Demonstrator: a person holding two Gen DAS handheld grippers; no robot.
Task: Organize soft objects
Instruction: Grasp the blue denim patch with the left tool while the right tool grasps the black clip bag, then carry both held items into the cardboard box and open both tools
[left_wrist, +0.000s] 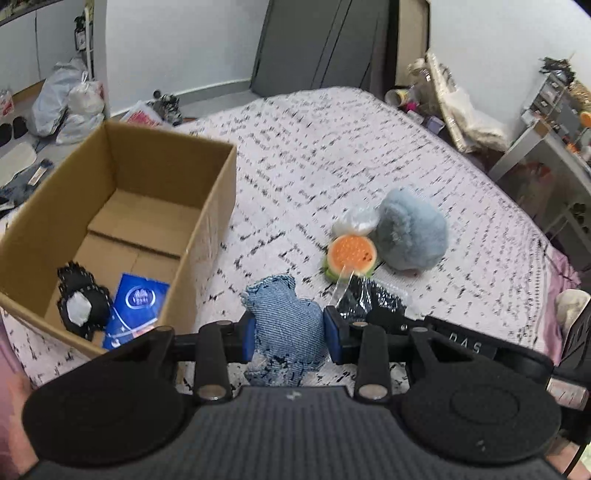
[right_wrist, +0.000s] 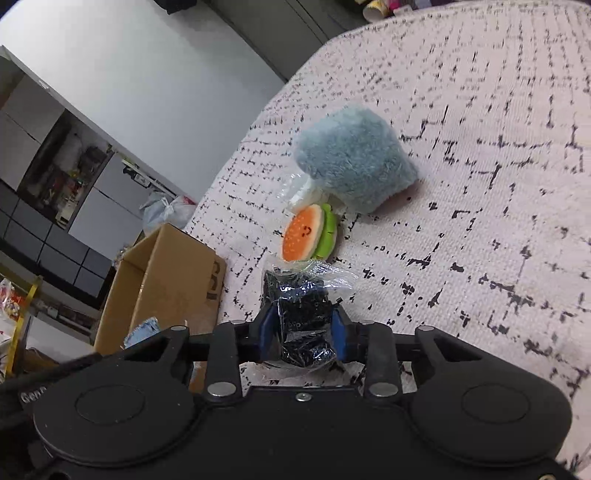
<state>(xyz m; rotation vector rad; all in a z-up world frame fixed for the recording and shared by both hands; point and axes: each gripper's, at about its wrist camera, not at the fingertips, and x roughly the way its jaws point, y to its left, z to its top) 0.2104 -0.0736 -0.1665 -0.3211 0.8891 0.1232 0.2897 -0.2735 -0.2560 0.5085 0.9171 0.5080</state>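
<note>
My left gripper (left_wrist: 289, 334) is shut on a blue denim soft toy (left_wrist: 286, 325) and holds it above the bed, just right of the cardboard box (left_wrist: 207, 221). My right gripper (right_wrist: 303, 334) is shut on a black item in clear plastic wrap (right_wrist: 301, 317); that item also shows in the left wrist view (left_wrist: 364, 299). On the patterned bedspread (right_wrist: 480, 184) lie a fluffy blue-grey plush (right_wrist: 354, 158), an orange and green burger-like toy (right_wrist: 310, 232) and a white wrapped item (left_wrist: 356, 219). The box holds a black and white item (left_wrist: 83, 304) and a blue packet (left_wrist: 135, 306).
The box stands at the bed's left edge. Plastic bags (left_wrist: 70, 99) and clutter lie on the floor to the left. A shelf and bags (left_wrist: 546, 122) crowd the right side of the bed. A grey door (left_wrist: 325, 44) is behind.
</note>
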